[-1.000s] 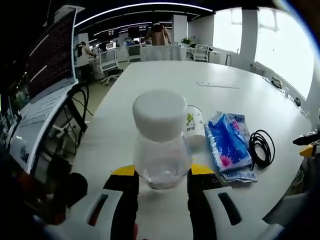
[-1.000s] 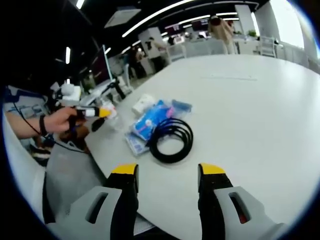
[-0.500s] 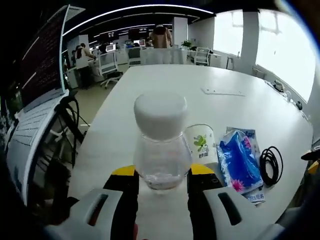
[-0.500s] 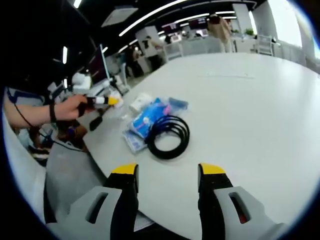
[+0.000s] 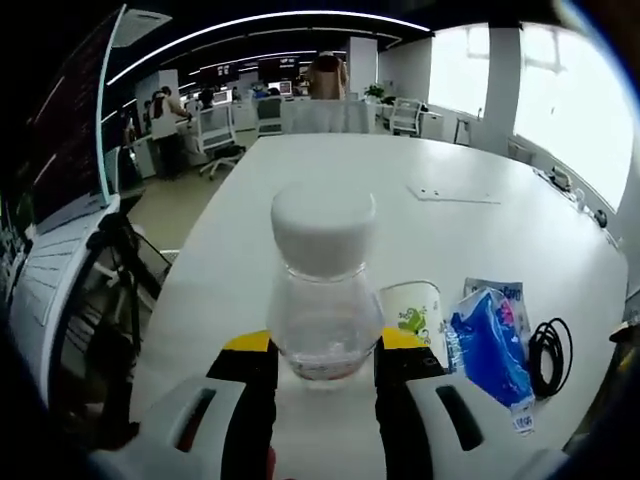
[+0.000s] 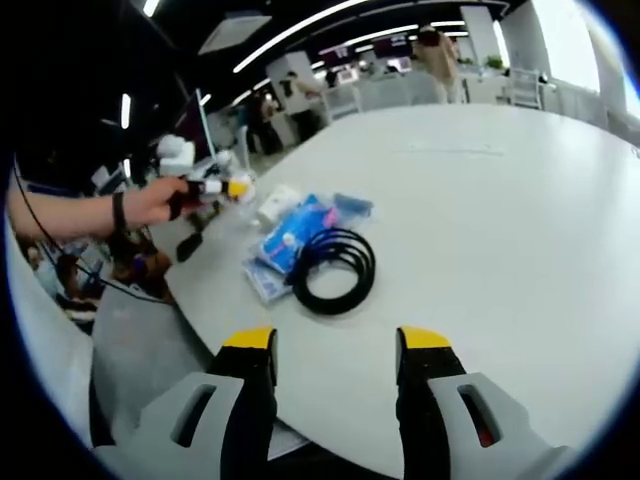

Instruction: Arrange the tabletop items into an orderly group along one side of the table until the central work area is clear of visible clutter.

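My left gripper [image 5: 325,352] is shut on a clear bottle with a white cap [image 5: 322,290], held upright above the white table [image 5: 350,170]. Below and to its right lie a paper cup [image 5: 415,312] on its side, a blue tissue pack [image 5: 490,345] and a black cable coil [image 5: 552,350]. My right gripper [image 6: 335,345] stands open over the table's near edge with nothing between its jaws. Ahead of it lie the cable coil [image 6: 332,272], the tissue pack [image 6: 288,238] and the cup [image 6: 278,205]. A hand [image 6: 150,205] holds the left gripper [image 6: 215,187] at the left.
A flat sheet [image 5: 452,193] lies far out on the table. Monitors and cables [image 5: 80,200] stand off the table's left side. Desks, chairs and people fill the far room. The wide tabletop [image 6: 500,200] stretches right.
The left gripper with the bottle has risen and drifted away from the cup and tissue pack, seen in the right gripper view as the hand moving up. The right gripper has hardly moved.
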Action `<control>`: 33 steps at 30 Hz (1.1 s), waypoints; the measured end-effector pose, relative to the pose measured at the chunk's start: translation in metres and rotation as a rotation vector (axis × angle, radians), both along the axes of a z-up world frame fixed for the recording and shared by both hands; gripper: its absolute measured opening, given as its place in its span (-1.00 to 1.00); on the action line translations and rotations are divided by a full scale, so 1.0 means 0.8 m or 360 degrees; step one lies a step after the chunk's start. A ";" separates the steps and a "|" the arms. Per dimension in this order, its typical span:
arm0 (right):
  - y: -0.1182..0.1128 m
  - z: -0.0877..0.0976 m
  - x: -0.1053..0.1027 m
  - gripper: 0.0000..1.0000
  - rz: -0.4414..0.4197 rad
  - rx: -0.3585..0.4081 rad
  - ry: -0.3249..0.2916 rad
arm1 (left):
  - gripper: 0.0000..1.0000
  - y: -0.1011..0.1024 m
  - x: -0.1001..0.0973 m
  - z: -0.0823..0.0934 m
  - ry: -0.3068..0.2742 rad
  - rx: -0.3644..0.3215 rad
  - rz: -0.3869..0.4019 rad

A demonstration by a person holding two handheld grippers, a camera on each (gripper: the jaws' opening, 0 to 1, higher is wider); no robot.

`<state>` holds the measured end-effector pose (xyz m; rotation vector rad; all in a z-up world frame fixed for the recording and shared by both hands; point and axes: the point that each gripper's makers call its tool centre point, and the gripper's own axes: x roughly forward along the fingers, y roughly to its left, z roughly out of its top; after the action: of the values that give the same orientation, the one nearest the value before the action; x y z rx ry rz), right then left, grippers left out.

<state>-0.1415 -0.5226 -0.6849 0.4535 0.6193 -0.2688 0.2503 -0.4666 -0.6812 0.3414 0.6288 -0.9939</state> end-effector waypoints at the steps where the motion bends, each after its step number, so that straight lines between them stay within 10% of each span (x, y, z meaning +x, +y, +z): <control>1: 0.000 0.000 0.000 -0.09 -0.0002 -0.0002 0.0000 | -0.27 -0.002 0.001 0.000 0.0001 -0.0001 0.0000; 33: 0.000 -0.003 0.001 -0.09 -0.0004 0.0009 -0.0010 | -0.21 0.004 -0.010 0.002 0.0105 -0.0080 0.0062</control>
<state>-0.1410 -0.5222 -0.6877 0.4606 0.6138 -0.2677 0.2421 -0.4636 -0.6797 0.2519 0.6665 -0.9849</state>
